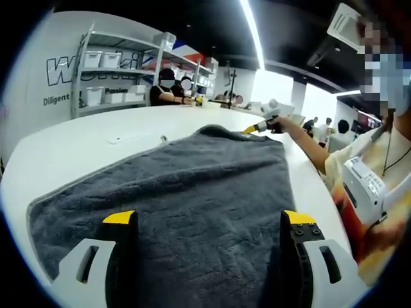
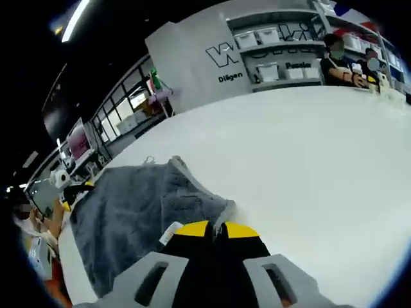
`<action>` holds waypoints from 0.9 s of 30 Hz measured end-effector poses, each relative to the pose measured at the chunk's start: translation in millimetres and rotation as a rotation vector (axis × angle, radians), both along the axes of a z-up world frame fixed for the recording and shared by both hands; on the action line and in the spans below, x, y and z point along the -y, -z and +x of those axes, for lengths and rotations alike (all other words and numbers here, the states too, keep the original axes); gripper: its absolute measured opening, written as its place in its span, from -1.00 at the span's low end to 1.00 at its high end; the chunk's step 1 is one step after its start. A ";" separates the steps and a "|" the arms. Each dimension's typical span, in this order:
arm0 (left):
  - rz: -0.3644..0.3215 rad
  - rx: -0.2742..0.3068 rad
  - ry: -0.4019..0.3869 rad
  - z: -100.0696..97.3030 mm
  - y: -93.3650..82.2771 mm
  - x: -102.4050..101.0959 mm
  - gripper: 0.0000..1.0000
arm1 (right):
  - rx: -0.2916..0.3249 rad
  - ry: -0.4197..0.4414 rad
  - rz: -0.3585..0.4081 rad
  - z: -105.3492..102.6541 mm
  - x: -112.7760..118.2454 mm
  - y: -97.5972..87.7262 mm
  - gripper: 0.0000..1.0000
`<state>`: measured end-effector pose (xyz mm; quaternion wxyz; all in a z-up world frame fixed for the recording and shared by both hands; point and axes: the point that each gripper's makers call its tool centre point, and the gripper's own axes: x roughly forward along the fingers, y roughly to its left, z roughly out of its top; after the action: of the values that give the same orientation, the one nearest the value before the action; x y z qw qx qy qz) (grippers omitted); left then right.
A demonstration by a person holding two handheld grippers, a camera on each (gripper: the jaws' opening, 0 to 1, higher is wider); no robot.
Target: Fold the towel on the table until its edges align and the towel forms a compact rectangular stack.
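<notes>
A dark grey towel point(image 1: 199, 192) lies spread on the white table point(image 1: 83, 147). My left gripper point(image 1: 209, 218) stands open over the towel's near edge, its yellow-tipped jaws wide apart and the cloth flat below them. At the towel's far right corner, slightly lifted, is my right gripper point(image 1: 260, 126), held by a person's outstretched arm. In the right gripper view the right gripper point(image 2: 217, 230) is shut, pinching a corner of the towel point(image 2: 141, 205) beside a white label point(image 2: 170, 232). The left gripper point(image 2: 77, 190) shows at the towel's far end.
A small flat white object point(image 1: 128, 136) lies on the table beyond the towel. People sit at the table's far side point(image 1: 170, 90) before shelves with white bins point(image 1: 109, 70). Bare tabletop point(image 2: 308, 160) stretches out to the right of the right gripper.
</notes>
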<state>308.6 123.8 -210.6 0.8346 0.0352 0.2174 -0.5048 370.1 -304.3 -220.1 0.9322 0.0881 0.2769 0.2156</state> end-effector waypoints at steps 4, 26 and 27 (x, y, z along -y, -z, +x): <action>0.003 -0.001 -0.001 1.1 0.3 -0.9 0.80 | 0.057 0.003 -0.084 10.0 9.6 -11.0 -1.00; -0.002 0.014 -0.010 2.3 -5.4 -1.5 0.80 | 0.205 0.178 -0.756 101.4 97.1 -29.3 -1.00; -0.002 0.014 -0.010 2.4 -5.3 -1.6 0.80 | 0.200 0.179 -0.766 105.4 99.9 -27.5 -1.00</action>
<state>310.9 125.4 -205.2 0.8387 0.0371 0.2112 -0.5006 475.5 -404.2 -192.6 0.9351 -0.2633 0.2363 0.0222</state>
